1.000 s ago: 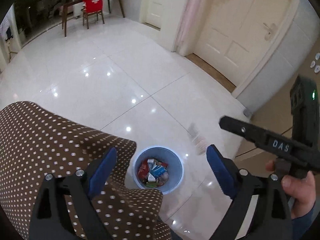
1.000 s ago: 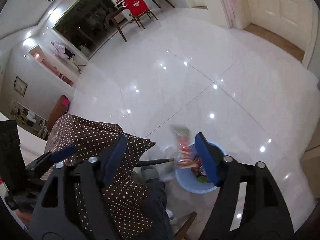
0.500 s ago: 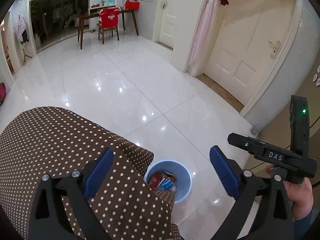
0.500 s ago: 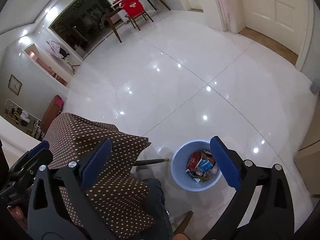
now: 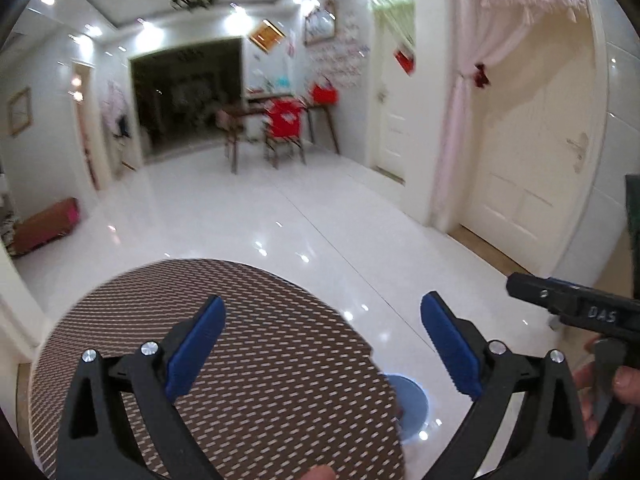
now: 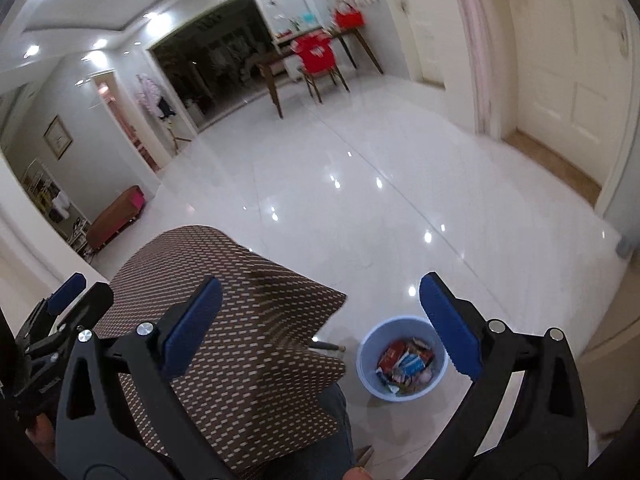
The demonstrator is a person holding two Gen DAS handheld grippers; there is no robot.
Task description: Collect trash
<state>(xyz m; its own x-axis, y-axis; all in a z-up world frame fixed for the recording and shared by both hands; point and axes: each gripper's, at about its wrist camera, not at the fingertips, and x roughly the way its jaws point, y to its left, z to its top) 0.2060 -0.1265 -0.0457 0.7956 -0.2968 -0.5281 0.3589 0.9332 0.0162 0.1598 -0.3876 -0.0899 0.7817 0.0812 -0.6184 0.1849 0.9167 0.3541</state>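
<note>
Both tools empty, jaws spread wide: left tool (image 5: 322, 346), right tool (image 6: 320, 326). Round pale-blue plastic bin (image 6: 401, 360) holds wrappers; sits beside dotted brown counter (image 6: 224, 280) for easy drops.

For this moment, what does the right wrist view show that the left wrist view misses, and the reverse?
Only the right wrist view shows the trash lying inside the blue bin, and the left tool at its left edge. Only the left wrist view shows the right tool marked DAS, the hand holding it, and the tied pink curtain. Both show the dotted brown tablecloth, the glossy white floor, the red-covered chair, and each camera's own blue-padded jaws wide apart with nothing between them.
</note>
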